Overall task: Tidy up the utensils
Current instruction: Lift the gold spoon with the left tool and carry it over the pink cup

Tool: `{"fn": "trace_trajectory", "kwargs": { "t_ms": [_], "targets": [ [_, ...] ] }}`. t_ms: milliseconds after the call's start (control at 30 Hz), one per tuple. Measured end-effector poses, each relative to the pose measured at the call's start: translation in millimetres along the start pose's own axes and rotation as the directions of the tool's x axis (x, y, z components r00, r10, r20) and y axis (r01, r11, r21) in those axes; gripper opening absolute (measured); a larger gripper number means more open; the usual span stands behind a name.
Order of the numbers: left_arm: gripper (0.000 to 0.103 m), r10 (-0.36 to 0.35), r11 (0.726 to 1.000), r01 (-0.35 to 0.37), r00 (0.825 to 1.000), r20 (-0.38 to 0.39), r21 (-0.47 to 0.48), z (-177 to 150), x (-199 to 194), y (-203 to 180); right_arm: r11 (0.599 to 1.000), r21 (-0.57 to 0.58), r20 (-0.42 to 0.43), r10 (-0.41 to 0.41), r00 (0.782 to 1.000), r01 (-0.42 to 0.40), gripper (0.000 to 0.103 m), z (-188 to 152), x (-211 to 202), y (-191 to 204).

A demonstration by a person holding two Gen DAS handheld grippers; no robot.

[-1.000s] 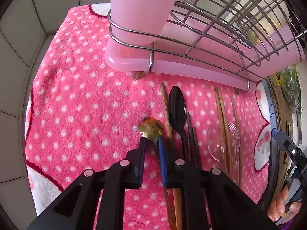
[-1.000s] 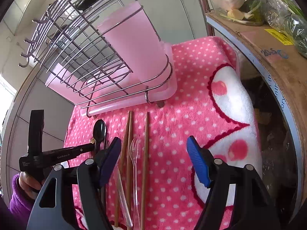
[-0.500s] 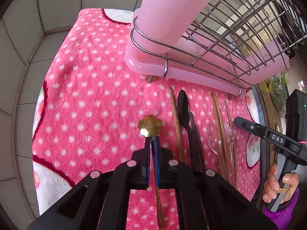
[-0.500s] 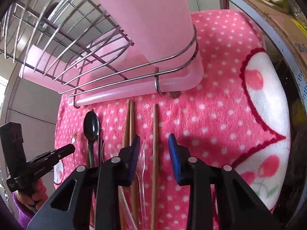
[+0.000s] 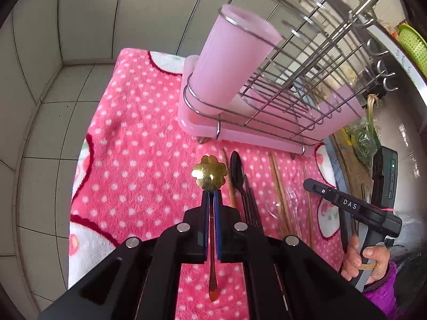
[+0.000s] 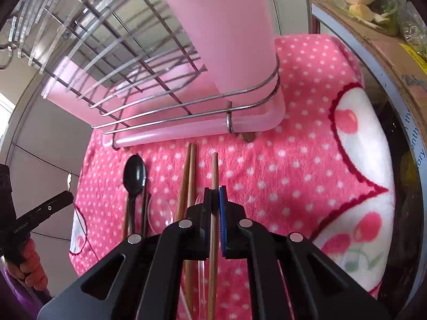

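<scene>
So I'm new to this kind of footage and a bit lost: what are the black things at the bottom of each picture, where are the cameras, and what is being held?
A person holds a hand-held gripper in each hand, with a fisheye camera on each looking along its two fingers. The left gripper is shut on a gold flower-headed spoon, lifted off the pink dotted towel. The right gripper has just closed on a wooden chopstick. A black spoon, more chopsticks and clear plastic cutlery lie on the towel, before a wire rack holding a pink cup.
</scene>
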State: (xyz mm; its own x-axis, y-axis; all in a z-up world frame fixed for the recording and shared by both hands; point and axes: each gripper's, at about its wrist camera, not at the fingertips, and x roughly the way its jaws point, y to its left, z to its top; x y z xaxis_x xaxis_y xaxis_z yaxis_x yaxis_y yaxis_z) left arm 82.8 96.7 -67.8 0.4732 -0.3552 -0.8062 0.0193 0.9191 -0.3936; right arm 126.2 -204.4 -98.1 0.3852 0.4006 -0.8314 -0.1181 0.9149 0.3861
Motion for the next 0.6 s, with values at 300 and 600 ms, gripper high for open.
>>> {"fn": "trace_trajectory", "kwargs": {
  "t_ms": [300, 600],
  "targets": [
    [0.0, -0.04, 0.998, 0.03, 0.974, 0.222, 0.047, -0.3, -67.3, -31.7, 0.996, -0.093, 0.29, 0.031, 0.957, -0.004, 0.006, -18.0, -103.6, 14.5],
    [0.0, -0.061, 0.994, 0.024, 0.931, 0.36, 0.107, 10.0, -118.5, -51.4, 0.991, -0.127, 0.448, 0.093, 0.889, -0.04, 0.006, -2.8, -176.3, 14.8]
  ]
}}
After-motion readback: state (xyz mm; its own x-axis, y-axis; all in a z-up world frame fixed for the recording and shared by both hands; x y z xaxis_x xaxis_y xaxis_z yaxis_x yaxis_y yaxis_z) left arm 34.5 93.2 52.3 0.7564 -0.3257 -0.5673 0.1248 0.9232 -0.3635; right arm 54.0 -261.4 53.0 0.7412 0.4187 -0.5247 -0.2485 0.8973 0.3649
